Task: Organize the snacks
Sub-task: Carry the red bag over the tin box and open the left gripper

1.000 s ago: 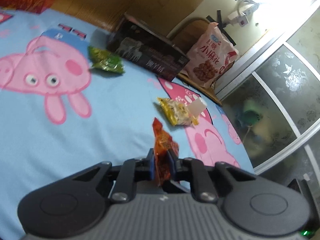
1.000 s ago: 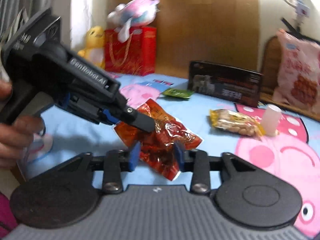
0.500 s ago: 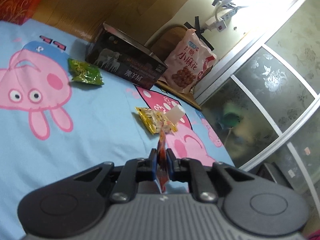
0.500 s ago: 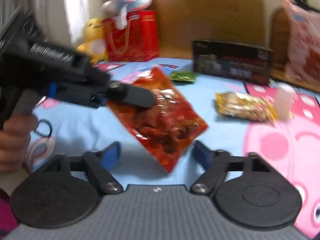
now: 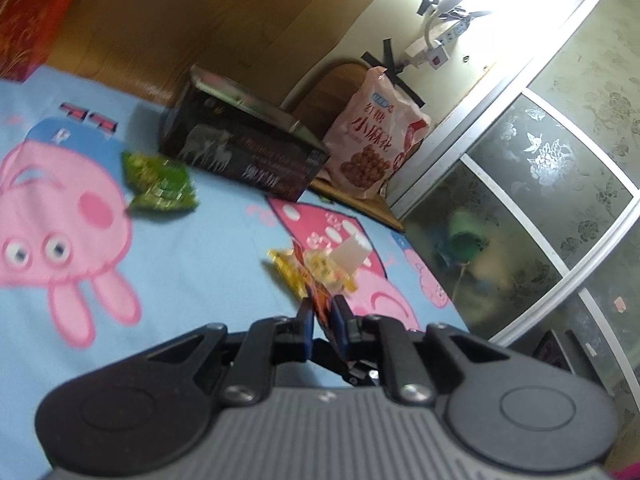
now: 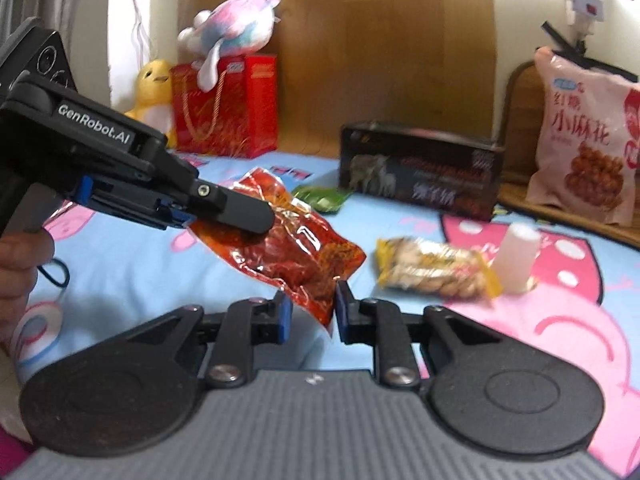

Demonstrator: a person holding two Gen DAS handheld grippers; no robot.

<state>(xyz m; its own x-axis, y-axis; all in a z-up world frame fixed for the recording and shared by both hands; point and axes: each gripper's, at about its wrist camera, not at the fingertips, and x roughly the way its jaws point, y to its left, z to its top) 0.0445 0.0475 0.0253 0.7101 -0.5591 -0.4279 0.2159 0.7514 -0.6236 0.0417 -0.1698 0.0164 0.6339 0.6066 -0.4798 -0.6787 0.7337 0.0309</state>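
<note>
My left gripper (image 5: 322,322) is shut on a red snack packet (image 5: 324,312), seen edge-on between its fingers. In the right wrist view the same red packet (image 6: 296,248) hangs from the left gripper (image 6: 240,212) above the blue bedspread. My right gripper (image 6: 310,310) has its jaws partly closed around the packet's lower corner; I cannot tell if they pinch it. A yellow snack packet (image 6: 432,268) and a white cup (image 6: 516,258) lie to the right. A green packet (image 6: 320,198) lies further back.
A dark box (image 6: 420,170) stands at the back with a large pink snack bag (image 6: 584,148) to its right. A red gift bag (image 6: 224,106) with plush toys stands at the back left. A glass sliding door (image 5: 540,200) borders the bed on the right.
The right gripper's jaws opened wide half a second ago and have now narrowed around the red packet's lower corner. The left gripper kept hold of the packet and lifted it slightly.
</note>
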